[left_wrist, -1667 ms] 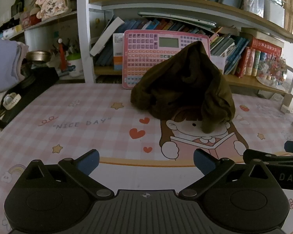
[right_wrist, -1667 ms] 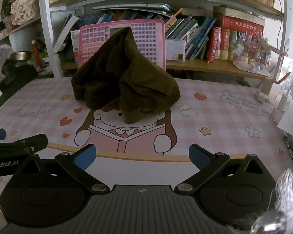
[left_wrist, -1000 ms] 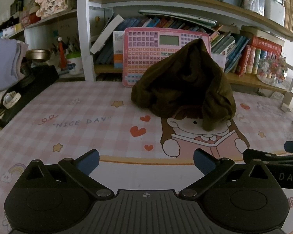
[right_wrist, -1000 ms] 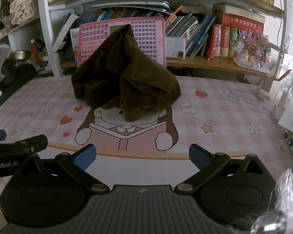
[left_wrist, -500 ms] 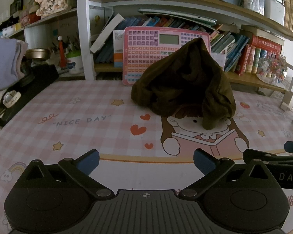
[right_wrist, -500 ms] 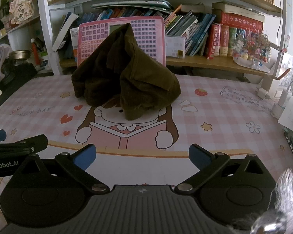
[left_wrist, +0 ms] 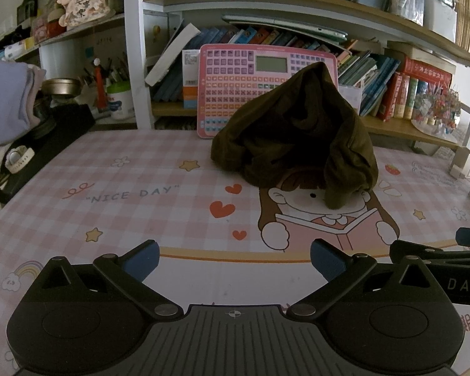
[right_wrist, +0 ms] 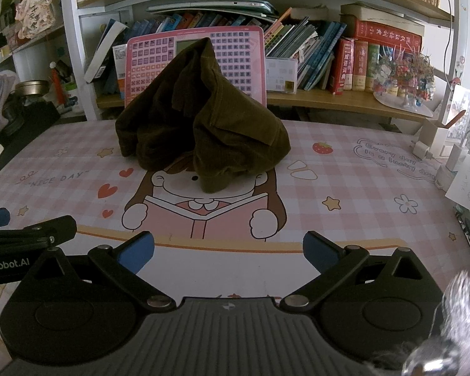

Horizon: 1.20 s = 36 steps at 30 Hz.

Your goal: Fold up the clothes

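A crumpled dark olive garment (left_wrist: 297, 134) sat heaped on a pink checked cartoon desk mat (left_wrist: 134, 188), before a pink toy keyboard (left_wrist: 250, 81) and crowded bookshelves (right_wrist: 329, 53); the left gripper (left_wrist: 233, 258) and right gripper (right_wrist: 228, 250) hovered well short, both spread wide and empty

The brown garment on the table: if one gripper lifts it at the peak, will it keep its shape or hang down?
The garment is crumpled into a soft heap with deep folds, so it would probably go limp and hang. The cloth looks thick, so it may feel fairly heavy. Its lower end rests on the mat and would likely drag.
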Each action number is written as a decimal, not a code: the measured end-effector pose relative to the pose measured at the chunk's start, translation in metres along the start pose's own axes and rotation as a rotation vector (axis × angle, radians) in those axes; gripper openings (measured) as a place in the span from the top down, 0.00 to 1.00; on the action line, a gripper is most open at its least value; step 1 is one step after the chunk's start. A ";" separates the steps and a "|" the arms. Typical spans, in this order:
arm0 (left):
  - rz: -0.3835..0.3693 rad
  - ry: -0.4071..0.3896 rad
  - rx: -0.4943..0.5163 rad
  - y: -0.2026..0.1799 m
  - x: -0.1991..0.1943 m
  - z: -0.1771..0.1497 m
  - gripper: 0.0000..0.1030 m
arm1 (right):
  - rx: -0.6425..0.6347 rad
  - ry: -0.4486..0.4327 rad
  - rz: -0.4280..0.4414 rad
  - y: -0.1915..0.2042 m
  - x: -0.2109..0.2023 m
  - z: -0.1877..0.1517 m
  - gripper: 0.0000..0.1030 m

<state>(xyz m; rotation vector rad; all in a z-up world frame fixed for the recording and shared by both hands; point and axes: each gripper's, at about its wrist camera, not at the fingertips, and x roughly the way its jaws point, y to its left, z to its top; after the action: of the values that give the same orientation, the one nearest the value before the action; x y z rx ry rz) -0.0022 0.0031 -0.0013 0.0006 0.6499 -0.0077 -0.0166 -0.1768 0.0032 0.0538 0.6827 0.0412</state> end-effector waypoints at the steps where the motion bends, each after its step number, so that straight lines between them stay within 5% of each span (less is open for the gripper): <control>1: 0.000 0.000 0.000 0.000 0.000 0.000 0.00 | 0.000 0.000 0.000 0.000 0.000 0.000 0.01; 36: 0.007 -0.012 0.002 0.000 -0.002 0.002 0.00 | 0.004 0.001 0.013 -0.002 0.000 0.001 0.01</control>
<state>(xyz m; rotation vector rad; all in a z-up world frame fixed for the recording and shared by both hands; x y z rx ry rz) -0.0025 0.0035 0.0012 0.0048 0.6380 -0.0019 -0.0159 -0.1784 0.0032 0.0617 0.6838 0.0521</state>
